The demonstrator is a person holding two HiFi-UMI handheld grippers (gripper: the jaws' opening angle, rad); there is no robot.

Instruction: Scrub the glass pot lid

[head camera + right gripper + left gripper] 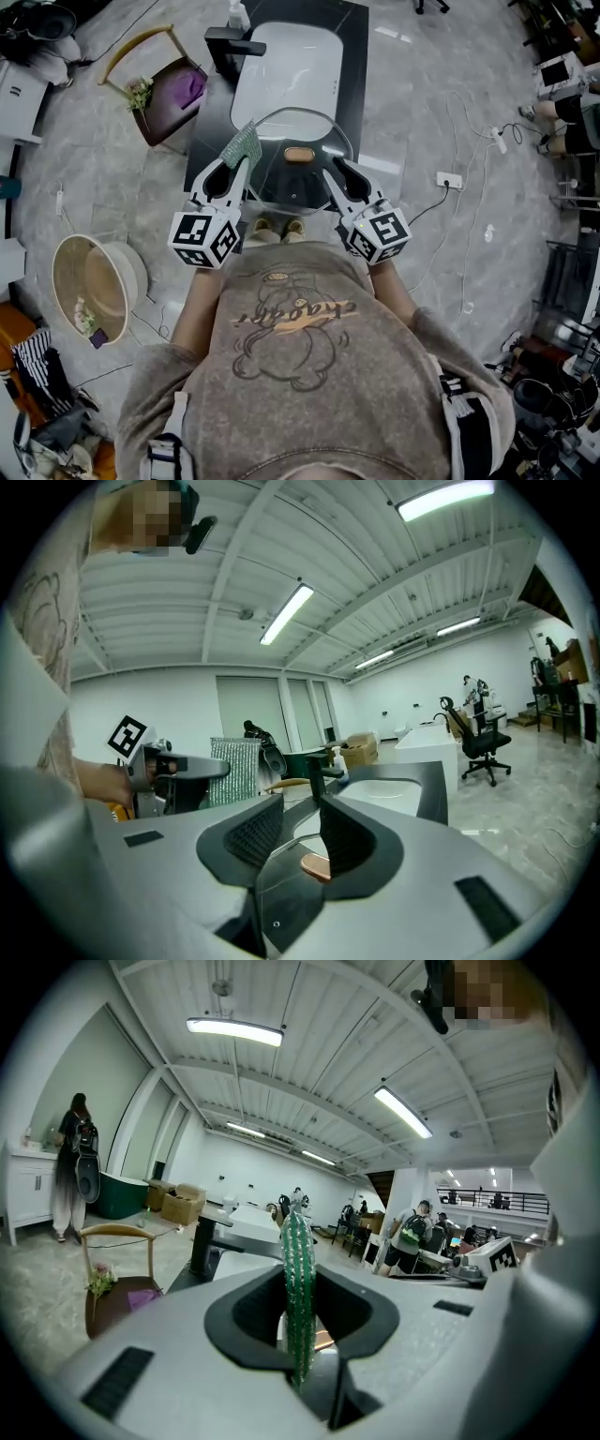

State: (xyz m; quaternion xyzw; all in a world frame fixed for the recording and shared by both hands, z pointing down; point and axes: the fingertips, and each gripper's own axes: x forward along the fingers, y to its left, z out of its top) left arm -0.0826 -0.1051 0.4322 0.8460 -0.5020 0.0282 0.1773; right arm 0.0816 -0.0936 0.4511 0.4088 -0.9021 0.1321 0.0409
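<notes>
Holding green cloth [297, 1260] clenched in left claw [242, 164], with right claw [300, 832] released about rim of glass pot lid [281, 183]; probably needs regripping before any scrubbing.

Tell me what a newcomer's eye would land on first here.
A glass lid with a copper-coloured knob is centre frame, before a white sink in a black counter. The left gripper clamps a green scrubbing cloth at the lid's left edge; the right gripper has its jaws apart around the right edge.
</notes>
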